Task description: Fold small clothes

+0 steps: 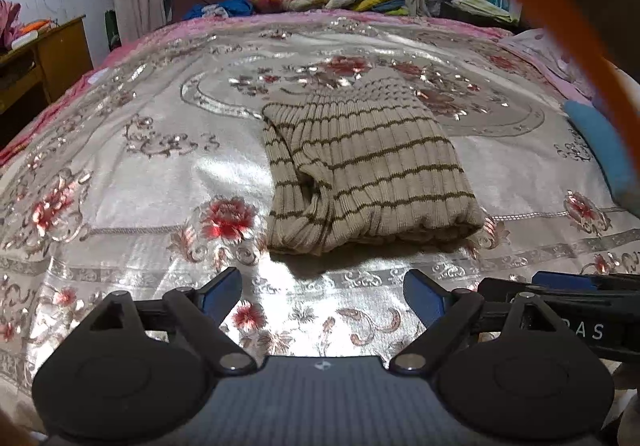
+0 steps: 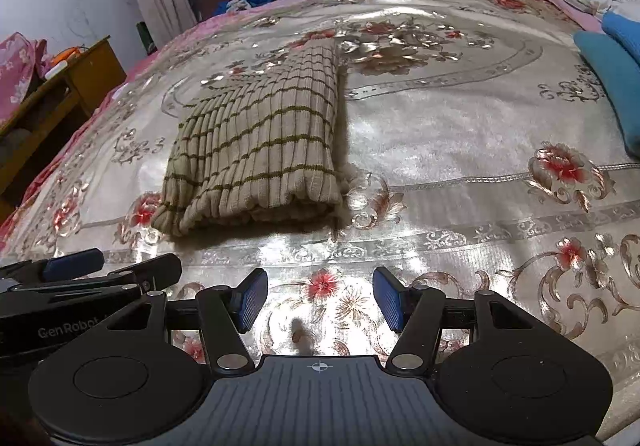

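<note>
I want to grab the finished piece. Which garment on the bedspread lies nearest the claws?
The beige striped knit, folded just beyond both claws. The blue clothes lie off at the bed's right edge.

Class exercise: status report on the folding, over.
Left gripper open, empty. Right gripper open, empty. Striped sweater folded on bedspread. Nothing in the way.

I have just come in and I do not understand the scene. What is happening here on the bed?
A person is folding small clothes with two hand-held grippers. A beige striped knit garment lies folded on the shiny floral bedspread, and nothing is touching it. The left gripper and the right gripper are both open and empty, held side by side above the bedspread on the near side of the garment. Some blue clothes lie at the right edge of the bed.
</note>
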`<state>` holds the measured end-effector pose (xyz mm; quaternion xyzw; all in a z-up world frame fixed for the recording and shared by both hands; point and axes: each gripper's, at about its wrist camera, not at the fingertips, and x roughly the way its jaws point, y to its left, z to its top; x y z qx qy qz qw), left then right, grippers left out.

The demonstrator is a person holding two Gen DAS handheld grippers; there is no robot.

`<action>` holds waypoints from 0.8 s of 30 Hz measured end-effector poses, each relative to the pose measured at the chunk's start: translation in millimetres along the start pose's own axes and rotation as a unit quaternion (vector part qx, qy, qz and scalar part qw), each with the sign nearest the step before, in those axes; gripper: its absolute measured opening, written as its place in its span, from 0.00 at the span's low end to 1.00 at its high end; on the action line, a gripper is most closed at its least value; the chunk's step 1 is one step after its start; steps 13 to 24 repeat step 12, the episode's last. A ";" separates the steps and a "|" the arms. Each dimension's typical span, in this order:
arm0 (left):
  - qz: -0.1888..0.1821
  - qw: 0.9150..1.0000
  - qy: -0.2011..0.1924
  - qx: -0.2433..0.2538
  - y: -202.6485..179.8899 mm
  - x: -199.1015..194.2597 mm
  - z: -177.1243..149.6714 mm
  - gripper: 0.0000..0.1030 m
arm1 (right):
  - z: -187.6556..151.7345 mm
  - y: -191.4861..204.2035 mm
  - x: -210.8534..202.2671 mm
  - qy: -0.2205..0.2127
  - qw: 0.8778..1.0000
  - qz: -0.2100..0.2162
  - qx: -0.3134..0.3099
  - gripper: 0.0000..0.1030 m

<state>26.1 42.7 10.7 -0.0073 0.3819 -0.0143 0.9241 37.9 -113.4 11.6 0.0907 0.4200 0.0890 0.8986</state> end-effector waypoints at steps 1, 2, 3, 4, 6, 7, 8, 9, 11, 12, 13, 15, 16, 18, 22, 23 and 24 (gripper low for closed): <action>0.001 1.000 -0.003 0.002 -0.4 -0.6 -0.1 0.90 | 0.3 0.1 -0.1 0.000 1.000 0.001 0.001 0.57; 0.002 1.000 -0.005 0.004 -0.7 -0.8 -0.1 0.90 | 0.6 0.3 -0.2 -0.001 1.000 0.001 0.001 0.57; 0.003 1.000 -0.005 0.005 -0.9 -1.0 -0.1 0.90 | 0.6 0.1 -0.5 -0.001 1.000 0.001 0.001 0.57; 0.002 1.000 -0.005 0.005 -0.9 -0.7 0.1 0.90 | 0.5 0.3 -0.3 -0.001 1.000 0.001 0.000 0.57; 0.001 1.000 -0.004 0.004 -0.6 -0.4 0.1 0.90 | 0.5 0.4 -0.2 0.000 1.000 0.001 0.002 0.57; 0.001 1.000 -0.003 0.003 -0.5 -0.2 0.2 0.90 | 0.5 0.3 -0.2 0.000 1.000 0.002 0.003 0.57; 0.001 1.000 -0.003 0.003 -0.4 0.0 0.1 0.90 | 0.4 0.1 0.1 0.000 1.000 0.002 0.003 0.57; 0.000 1.000 -0.003 0.002 -0.3 0.2 0.1 0.90 | 0.4 0.1 0.1 0.000 1.000 0.002 0.003 0.57; -0.001 1.000 -0.001 0.001 0.0 0.7 0.3 0.90 | 0.4 0.1 0.2 0.000 1.000 0.002 0.003 0.57; -0.001 1.000 0.000 0.000 0.1 0.6 0.1 0.90 | 0.4 -0.1 0.3 0.000 1.000 0.001 0.003 0.57; -0.001 1.000 0.000 0.000 0.1 0.6 0.1 0.90 | 0.4 -0.1 0.3 0.000 1.000 0.001 0.003 0.57; -0.001 1.000 0.000 0.000 0.1 0.6 0.1 0.90 | 0.4 -0.1 0.3 0.000 1.000 0.001 0.003 0.57; -0.001 1.000 0.000 0.000 0.1 0.6 0.1 0.90 | 0.4 -0.1 0.3 0.000 1.000 0.001 0.003 0.57; -0.001 1.000 0.000 0.000 0.1 0.6 0.1 0.90 | 0.4 -0.1 0.3 0.000 1.000 0.001 0.003 0.57; -0.001 1.000 0.000 0.000 0.1 0.6 0.1 0.90 | 0.4 -0.1 0.3 0.000 1.000 0.001 0.003 0.57; -0.001 1.000 0.000 0.000 0.1 0.6 0.1 0.90 | 0.4 -0.1 0.3 0.000 1.000 0.001 0.003 0.57; -0.001 1.000 0.000 0.000 0.1 0.6 0.1 0.90 | 0.4 -0.1 0.3 0.000 1.000 0.001 0.003 0.57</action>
